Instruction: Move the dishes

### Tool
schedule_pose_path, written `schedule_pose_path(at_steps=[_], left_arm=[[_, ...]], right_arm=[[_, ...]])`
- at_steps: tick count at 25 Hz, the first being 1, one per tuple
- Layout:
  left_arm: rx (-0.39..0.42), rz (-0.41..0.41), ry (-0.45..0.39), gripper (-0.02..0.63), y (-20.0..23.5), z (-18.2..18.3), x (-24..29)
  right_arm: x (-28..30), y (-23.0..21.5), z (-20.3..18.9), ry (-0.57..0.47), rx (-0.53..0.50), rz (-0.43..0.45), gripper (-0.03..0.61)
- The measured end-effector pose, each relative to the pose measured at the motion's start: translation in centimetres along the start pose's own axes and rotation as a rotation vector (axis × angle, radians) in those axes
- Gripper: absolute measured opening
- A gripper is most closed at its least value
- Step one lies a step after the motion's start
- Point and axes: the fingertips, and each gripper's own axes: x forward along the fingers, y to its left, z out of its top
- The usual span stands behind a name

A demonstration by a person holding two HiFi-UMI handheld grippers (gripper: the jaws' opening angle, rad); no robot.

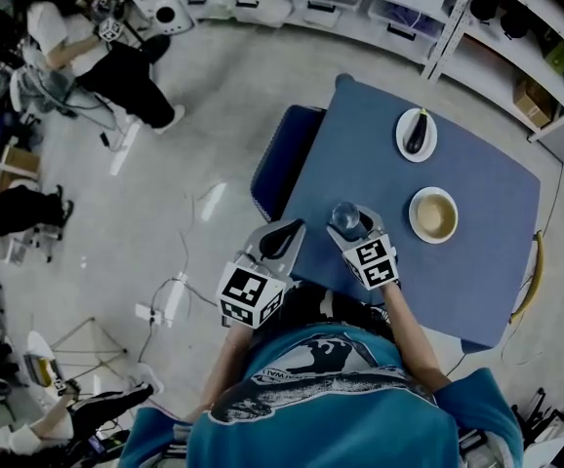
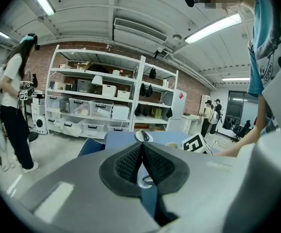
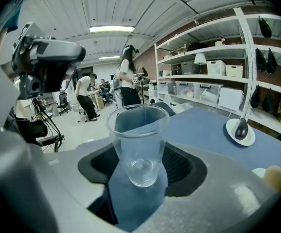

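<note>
Pinching the glass [image 1: 346, 217] at mid-frame on the blue surface [image 1: 477, 271], the right gripper [image 1: 353, 232] has a bowl [image 1: 433, 214] to its right and an aubergine plate [image 1: 417, 135] above. The left gripper [image 1: 280, 237], fingers pressed together, hangs at the surface's left edge.

A blue chair [image 1: 280, 159] sits against the blue surface's [image 1: 360, 135] 9 o'clock edge. Shelving [image 1: 445, 29] with pale bins [image 1: 262, 6] runs along 12 o'clock. At 10 o'clock, a person [image 1: 97, 52] in a white top.
</note>
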Motion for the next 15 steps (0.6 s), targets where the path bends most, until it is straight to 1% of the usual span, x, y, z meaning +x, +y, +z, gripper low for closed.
schedule_pose_path(at_steps=[3, 9, 12, 15], left_arm=[[-0.001, -0.01, 0.002, 0.014, 0.2, 0.0, 0.2], [0.009, -0.05, 0.001, 0.014, -0.1, 0.3, 0.9], [0.013, -0.072, 0.005, 0.014, -0.5, 0.3, 1.4], [0.018, -0.093, 0.009, 0.014, -0.8, 0.4, 1.7]], right_arm=[[0.0, 0.3, 0.1, -0.011, -0.017, -0.006, 0.275], [0.4, 0.6, -0.1, -0.024, 0.003, 0.008, 0.278], [0.3, 0.5, -0.2, -0.019, 0.07, 0.021, 0.279], [-0.4, 0.4, 0.0, -0.034, 0.159, 0.035, 0.304]])
